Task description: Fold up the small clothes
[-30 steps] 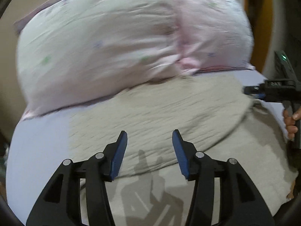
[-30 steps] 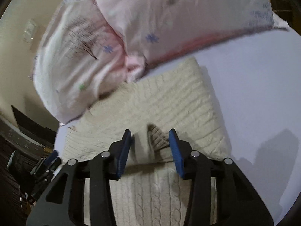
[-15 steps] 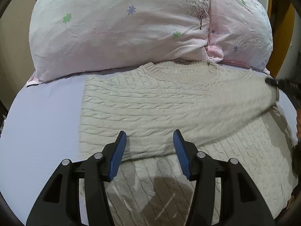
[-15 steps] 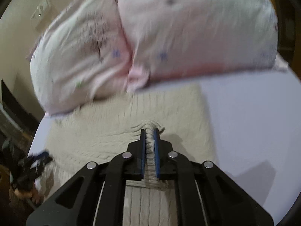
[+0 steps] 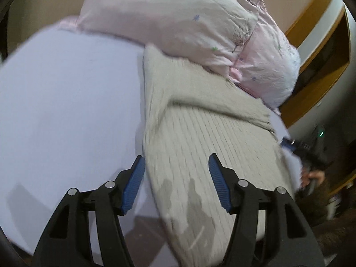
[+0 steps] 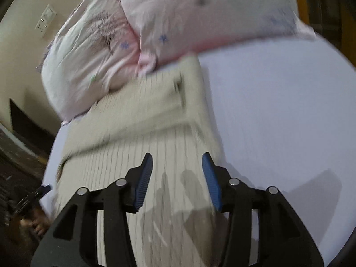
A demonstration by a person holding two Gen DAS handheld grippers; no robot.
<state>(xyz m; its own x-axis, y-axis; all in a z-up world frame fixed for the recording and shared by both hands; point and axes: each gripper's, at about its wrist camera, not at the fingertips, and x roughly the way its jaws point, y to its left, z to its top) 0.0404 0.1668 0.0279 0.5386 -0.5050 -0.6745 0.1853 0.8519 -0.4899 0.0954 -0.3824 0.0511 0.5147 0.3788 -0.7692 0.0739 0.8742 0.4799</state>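
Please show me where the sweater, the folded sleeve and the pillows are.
sweater [image 6: 169, 160]: right wrist view, on its ribbed body.
folded sleeve [image 6: 155, 102]: right wrist view, on the band lying across the chest.
pillows [image 5: 182, 20]: left wrist view, on the nearer pillow's face.

The right gripper [image 6: 177, 173] lets go: half a second ago its blue pads were pinched on a ridge of the cream cable-knit sweater [image 6: 155, 142], and now the jaws stand wide apart over flat knit with nothing between them. The sleeve it carried now lies folded across the sweater's chest, up near the pink pillows [image 6: 155, 26]. The left gripper [image 5: 176, 175] swings off to the sweater's left edge; it was centred over the body, and now its left pad hangs over the lavender sheet [image 5: 66, 102] with the sweater's side seam running between the open jaws. Both views are smeared with motion.
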